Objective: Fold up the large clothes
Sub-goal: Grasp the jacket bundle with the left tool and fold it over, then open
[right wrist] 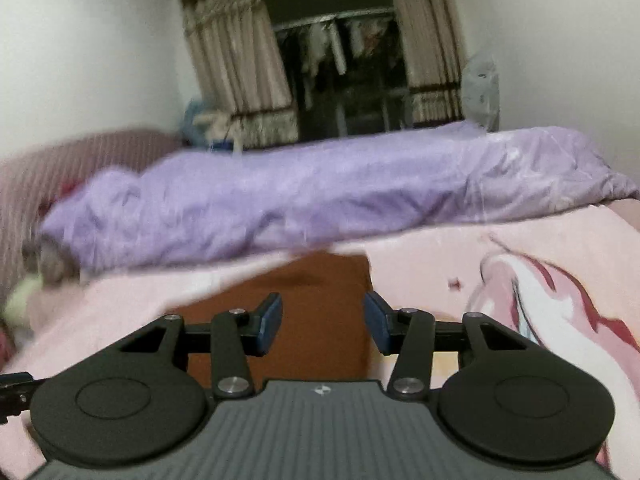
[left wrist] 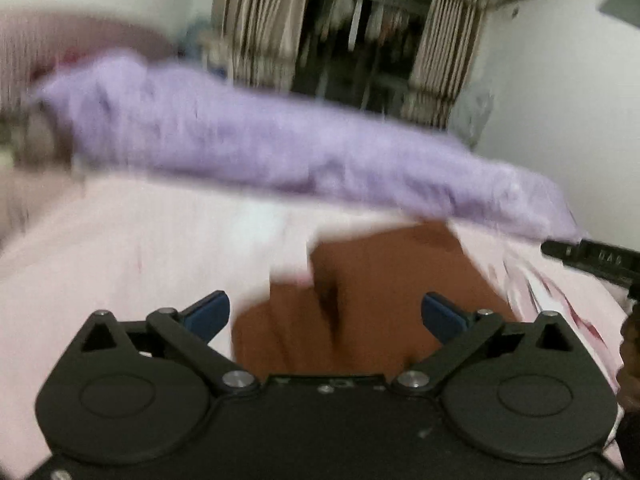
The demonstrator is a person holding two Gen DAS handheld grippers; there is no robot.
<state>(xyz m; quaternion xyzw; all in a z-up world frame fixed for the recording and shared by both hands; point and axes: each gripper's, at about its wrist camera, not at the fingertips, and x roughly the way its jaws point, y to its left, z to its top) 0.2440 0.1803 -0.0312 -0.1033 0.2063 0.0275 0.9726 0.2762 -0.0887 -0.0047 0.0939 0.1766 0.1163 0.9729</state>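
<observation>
Your tongs (right wrist: 323,326) show blue pads on black arms. Rust-brown garment (right wrist: 320,304) ahead, plain, on a pale pink bed sheet (right wrist: 420,264) with red-and-white print. Lilac quilt (right wrist: 280,196) along the bed's far edge; beige striped curtains (right wrist: 236,60) behind.

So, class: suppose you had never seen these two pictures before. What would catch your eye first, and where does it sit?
First, the long purple quilt bunched across the far side of the bed, below the curtained window. Next, the brown garment lying on the pink bedsheet just ahead of both grippers. The left gripper and right gripper hang open above it, holding nothing.
</observation>
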